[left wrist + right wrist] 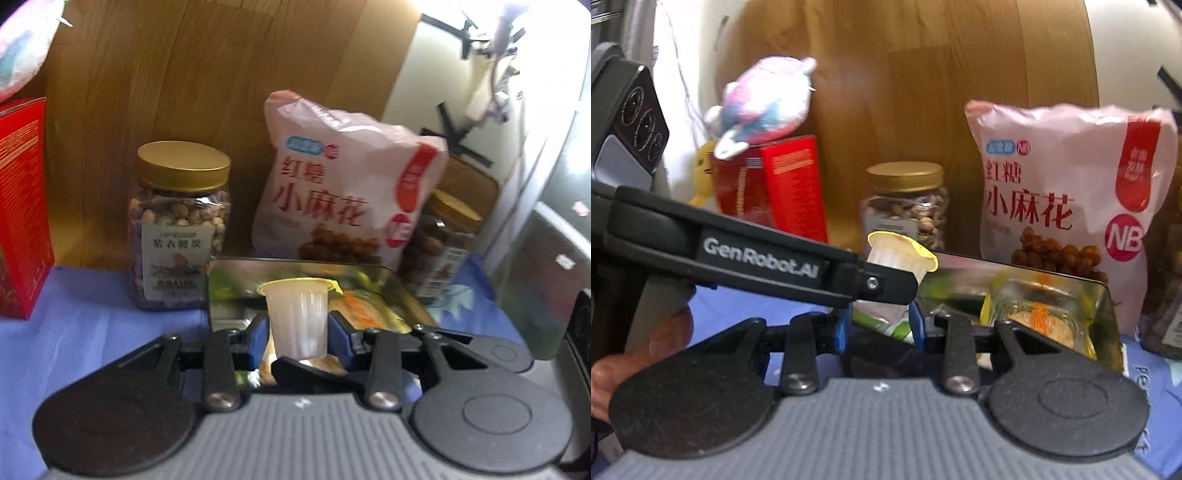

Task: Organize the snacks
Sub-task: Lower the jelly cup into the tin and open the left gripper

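Your left tongs (298,329) are clenched on the jelly cup (297,320), held upright above the metal tin (402,291). Your right tongs (878,325) grasp a green-white packet (882,325) at the tin's 9 o'clock edge.

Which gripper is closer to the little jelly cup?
Left. The left gripper is shut on the jelly cup, holding it over the metal tin. The right gripper sits just beside and below it, not touching.
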{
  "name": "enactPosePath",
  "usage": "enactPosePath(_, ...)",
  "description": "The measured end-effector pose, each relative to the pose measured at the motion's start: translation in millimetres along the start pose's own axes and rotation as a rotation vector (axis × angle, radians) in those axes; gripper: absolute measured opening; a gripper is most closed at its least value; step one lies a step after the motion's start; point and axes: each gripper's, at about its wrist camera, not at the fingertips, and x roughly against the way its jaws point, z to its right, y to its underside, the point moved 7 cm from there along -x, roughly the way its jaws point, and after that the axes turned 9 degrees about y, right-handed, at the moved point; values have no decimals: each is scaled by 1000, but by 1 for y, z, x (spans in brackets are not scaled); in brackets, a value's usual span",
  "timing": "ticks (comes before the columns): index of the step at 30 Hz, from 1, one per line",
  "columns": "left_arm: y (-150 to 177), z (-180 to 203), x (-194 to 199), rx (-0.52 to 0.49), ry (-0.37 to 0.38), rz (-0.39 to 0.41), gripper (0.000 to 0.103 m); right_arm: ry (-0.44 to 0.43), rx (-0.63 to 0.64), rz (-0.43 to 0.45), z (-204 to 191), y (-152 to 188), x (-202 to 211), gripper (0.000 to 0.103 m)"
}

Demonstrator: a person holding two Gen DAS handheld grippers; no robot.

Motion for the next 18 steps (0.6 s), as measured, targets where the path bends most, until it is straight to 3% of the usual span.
enactPosePath(6,-1,-16,-21,-46,-125,13,34,3,-23,-6,6,1,-21,40)
enactPosePath(18,10,6,10,-118,-261,60,34,32,-140,45,22,13,40,41)
